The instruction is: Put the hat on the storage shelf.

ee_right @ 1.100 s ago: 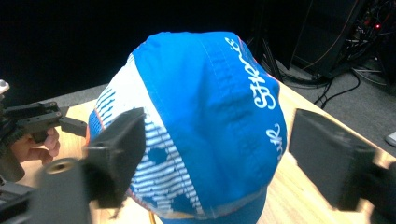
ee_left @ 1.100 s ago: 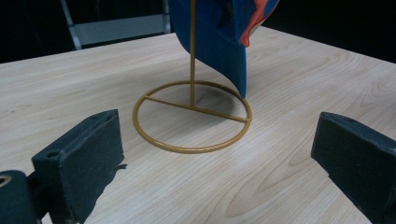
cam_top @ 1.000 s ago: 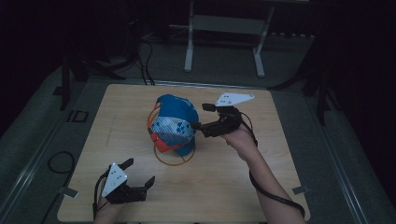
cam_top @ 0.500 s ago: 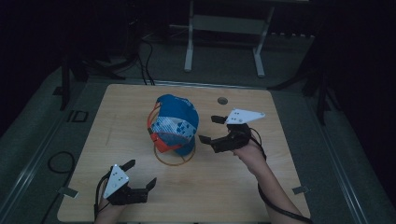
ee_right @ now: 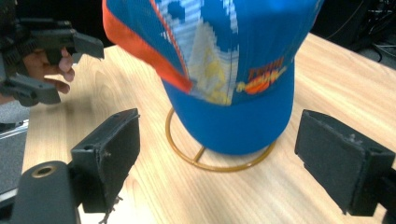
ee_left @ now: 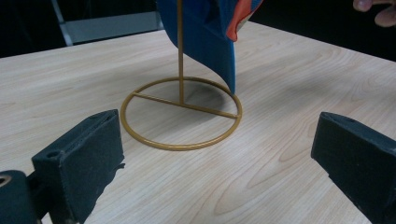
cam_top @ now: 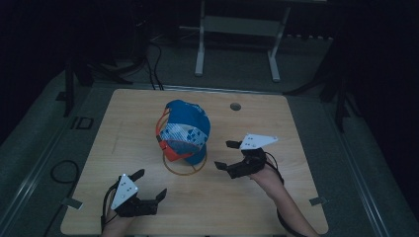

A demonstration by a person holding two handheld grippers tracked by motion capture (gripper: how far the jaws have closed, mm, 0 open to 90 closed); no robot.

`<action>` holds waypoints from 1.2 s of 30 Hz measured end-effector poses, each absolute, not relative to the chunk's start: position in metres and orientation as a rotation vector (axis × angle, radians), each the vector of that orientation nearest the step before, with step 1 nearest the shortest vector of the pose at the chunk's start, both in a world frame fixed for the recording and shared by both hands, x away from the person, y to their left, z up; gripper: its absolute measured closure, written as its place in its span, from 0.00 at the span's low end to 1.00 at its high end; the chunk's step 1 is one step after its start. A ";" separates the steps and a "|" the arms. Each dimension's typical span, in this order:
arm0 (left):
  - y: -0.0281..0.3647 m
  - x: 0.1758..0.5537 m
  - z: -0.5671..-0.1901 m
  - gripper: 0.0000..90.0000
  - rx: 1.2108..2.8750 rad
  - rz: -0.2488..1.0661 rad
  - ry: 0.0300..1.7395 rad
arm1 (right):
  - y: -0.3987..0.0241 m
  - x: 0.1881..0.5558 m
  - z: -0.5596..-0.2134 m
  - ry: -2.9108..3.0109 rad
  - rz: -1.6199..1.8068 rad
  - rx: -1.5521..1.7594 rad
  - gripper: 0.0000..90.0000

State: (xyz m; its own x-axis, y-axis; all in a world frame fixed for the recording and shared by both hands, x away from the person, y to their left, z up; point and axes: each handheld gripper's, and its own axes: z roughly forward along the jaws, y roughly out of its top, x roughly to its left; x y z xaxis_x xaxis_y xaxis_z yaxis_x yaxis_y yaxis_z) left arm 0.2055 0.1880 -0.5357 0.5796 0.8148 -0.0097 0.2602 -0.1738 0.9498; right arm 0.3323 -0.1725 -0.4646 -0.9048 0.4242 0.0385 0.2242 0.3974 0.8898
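A blue cap [cam_top: 185,129] with an orange brim edge and a white-patterned front hangs on a thin gold stand, whose ring base [cam_top: 185,167] rests mid-table. My right gripper [cam_top: 225,155] is open just right of the ring, jaws pointing at the cap and clear of it. My left gripper [cam_top: 150,183] is open near the front left edge, apart from the stand. In the left gripper view the ring base [ee_left: 181,114] and cap brim [ee_left: 210,37] lie ahead of the wide jaws. In the right gripper view the cap [ee_right: 224,70] hangs between and beyond the jaws.
The wooden table [cam_top: 296,123] has a small round hole [cam_top: 235,106] at the back right. A grey metal frame [cam_top: 237,29] stands on the floor beyond it. Cables [cam_top: 59,170] lie on the floor at the left.
My right gripper has drawn back from the cap's right side toward the near edge, open and holding nothing. The left gripper has barely moved.
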 end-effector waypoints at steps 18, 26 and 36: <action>0.181 0.208 -0.541 0.03 1.761 0.624 0.871 | -0.202 0.316 -0.518 2.497 1.487 0.600 0.15; 0.181 0.210 -0.545 0.03 1.781 0.595 0.878 | -0.221 0.316 -0.531 2.475 1.444 0.659 0.16; 0.182 0.212 -0.547 0.03 1.799 0.576 0.889 | -0.249 0.312 -0.542 2.480 1.400 0.712 0.16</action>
